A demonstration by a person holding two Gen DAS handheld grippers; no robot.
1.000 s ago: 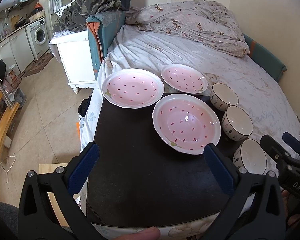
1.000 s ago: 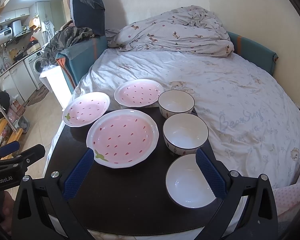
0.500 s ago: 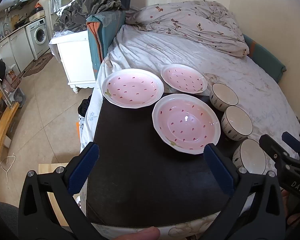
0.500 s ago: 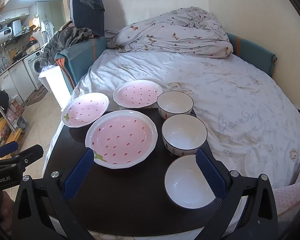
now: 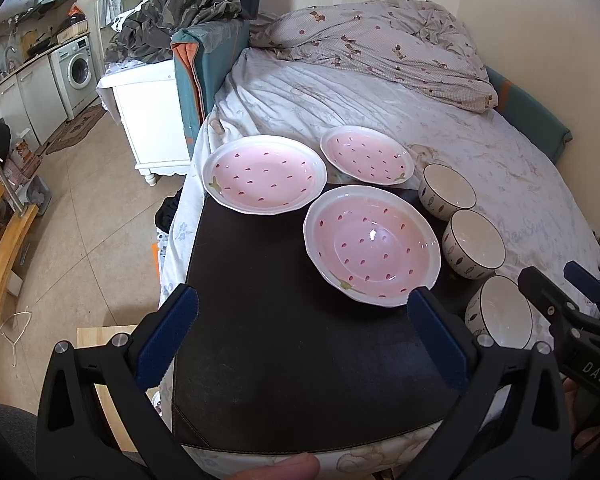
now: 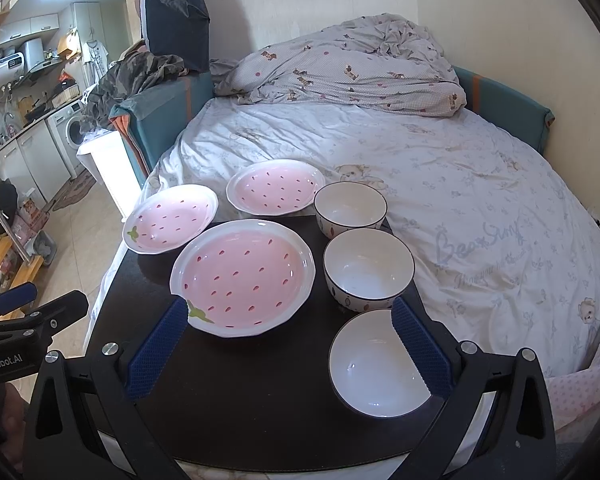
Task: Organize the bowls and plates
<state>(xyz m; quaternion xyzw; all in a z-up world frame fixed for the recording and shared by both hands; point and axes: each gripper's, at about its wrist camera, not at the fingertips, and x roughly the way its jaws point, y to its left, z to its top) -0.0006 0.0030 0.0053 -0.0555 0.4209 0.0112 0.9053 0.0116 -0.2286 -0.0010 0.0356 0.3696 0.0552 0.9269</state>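
Three pink strawberry plates lie on a black board [image 5: 284,344] set on the bed: a near one [image 5: 372,245] [image 6: 242,277], a far left one [image 5: 264,174] [image 6: 171,219] and a far right one [image 5: 367,155] [image 6: 275,188]. Three white bowls stand in a row to their right: far [image 5: 447,191] [image 6: 350,209], middle [image 5: 473,243] [image 6: 368,267], near [image 5: 500,312] [image 6: 380,364]. My left gripper [image 5: 302,308] is open and empty above the board's near part. My right gripper [image 6: 290,312] is open and empty, hovering between the near plate and near bowl.
The bed [image 6: 460,184] with a crumpled duvet [image 6: 340,68] stretches behind and to the right. A white cabinet [image 5: 152,108] and a teal headboard with clothes [image 5: 204,60] stand to the left. The floor [image 5: 80,220] drops off left of the board.
The right gripper has drifted slightly forward and right. The left view is nearly unchanged.
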